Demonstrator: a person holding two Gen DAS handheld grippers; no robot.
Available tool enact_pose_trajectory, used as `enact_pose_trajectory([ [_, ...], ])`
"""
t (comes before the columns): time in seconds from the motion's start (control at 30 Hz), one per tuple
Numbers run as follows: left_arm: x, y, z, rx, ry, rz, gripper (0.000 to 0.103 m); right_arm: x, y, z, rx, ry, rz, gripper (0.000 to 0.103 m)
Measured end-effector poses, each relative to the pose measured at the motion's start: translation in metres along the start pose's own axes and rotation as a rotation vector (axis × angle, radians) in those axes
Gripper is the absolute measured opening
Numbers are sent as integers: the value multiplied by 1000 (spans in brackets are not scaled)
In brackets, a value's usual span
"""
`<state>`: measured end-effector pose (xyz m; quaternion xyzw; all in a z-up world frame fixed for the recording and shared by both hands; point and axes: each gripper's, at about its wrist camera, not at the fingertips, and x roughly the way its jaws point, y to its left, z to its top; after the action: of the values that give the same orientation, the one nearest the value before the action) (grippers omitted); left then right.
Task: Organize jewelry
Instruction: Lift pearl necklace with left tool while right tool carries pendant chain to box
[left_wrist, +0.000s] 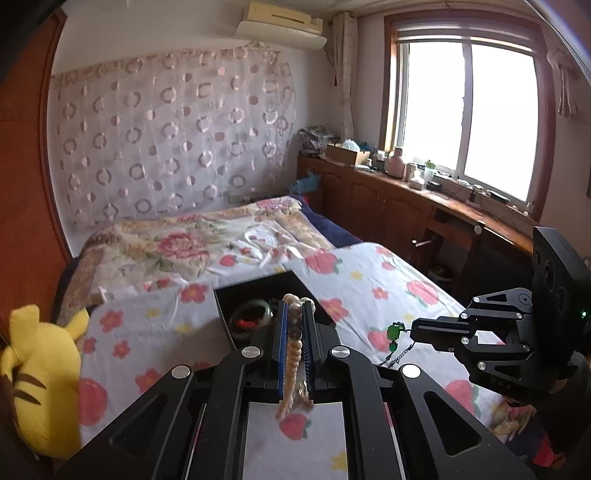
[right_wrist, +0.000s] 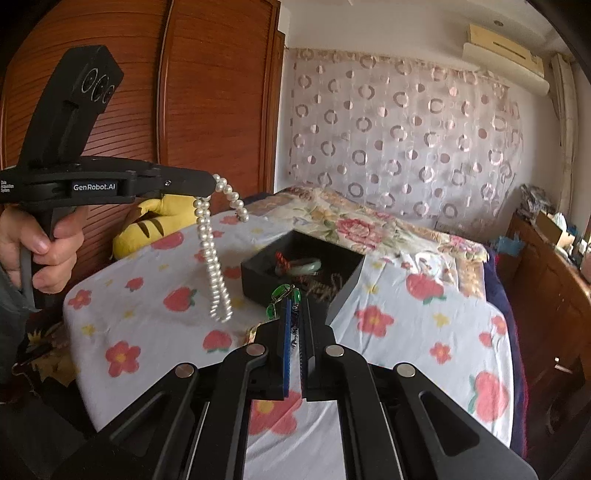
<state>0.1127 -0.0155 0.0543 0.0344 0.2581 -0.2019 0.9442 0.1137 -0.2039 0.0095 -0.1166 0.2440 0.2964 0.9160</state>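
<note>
My left gripper is shut on a pearl necklace; in the right wrist view the necklace hangs from the left gripper above the bed, left of the box. My right gripper is shut on a green-stone chain bracelet, which also shows dangling from the right gripper as green stones in the left wrist view. An open black jewelry box lies on the flowered bedsheet and holds a green bangle and red cord. The box sits just ahead of my left gripper.
A yellow plush toy lies at the bed's left edge by the wooden wardrobe. A wooden cabinet with clutter runs under the window on the right. A floral quilt covers the far bed.
</note>
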Motion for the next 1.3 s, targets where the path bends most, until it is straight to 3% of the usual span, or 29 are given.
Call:
enact_pose_trajectory([
  [0.4,7,6,54,26,-38,64,6,14,-14,43,-17,-39,-27,5],
  [0.83,25,19,94,11,-54,101,7,44,-26,64,-17,-32,-57,5],
  [1.0,51,26,83,-14,-12,97,7,65,-31,67,2,-11,-43,5],
  [1.3,102,40,31,-61,108,83,7,116,-35,47,40,86,-16,5],
])
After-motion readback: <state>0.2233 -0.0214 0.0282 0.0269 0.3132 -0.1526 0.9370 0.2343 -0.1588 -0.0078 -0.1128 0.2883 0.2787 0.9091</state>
